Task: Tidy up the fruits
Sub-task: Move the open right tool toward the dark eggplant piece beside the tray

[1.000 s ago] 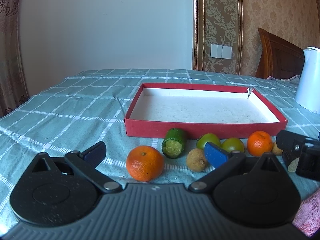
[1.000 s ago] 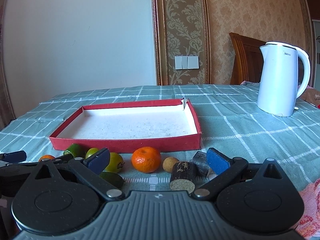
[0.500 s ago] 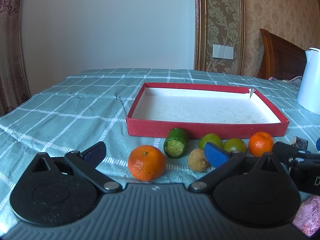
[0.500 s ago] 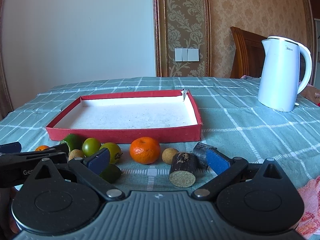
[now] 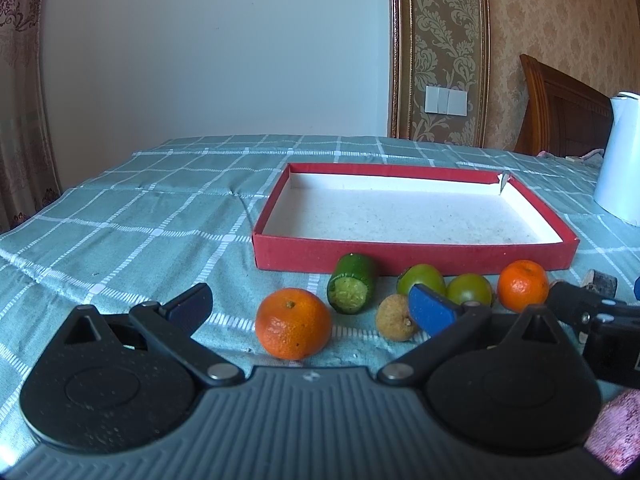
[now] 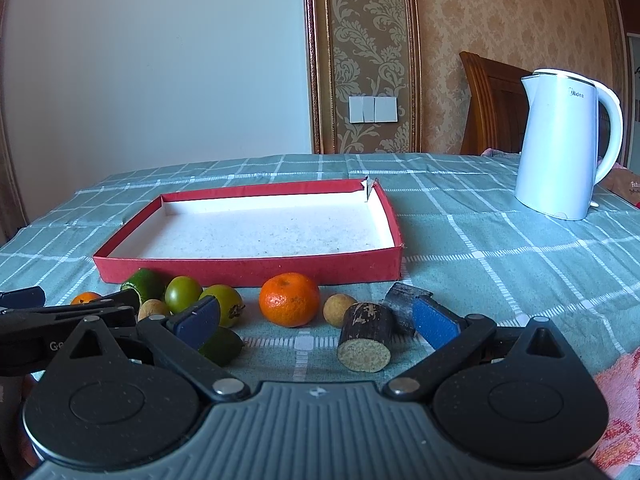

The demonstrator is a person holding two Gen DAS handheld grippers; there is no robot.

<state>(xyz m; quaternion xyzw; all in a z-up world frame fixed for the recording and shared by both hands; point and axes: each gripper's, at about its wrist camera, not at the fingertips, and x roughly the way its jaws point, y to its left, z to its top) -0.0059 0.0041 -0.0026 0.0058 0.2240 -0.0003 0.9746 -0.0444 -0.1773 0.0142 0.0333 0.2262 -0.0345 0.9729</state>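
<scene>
A red tray with a white floor stands on the table; it also shows in the right wrist view. Fruits lie in a row before it. My left gripper is open, just behind an orange, with a cucumber piece, a brown longan, two green fruits and a second orange further right. My right gripper is open, behind an orange, a longan and a dark cut stem piece.
A white kettle stands at the back right on the green checked tablecloth. A wooden chair back is behind the table. A pink cloth lies at the near right edge.
Both grippers have lifted and drawn back slightly, so the fruits sit lower and further ahead in view. The right gripper has moved right in the left wrist view. Nothing was grasped.
</scene>
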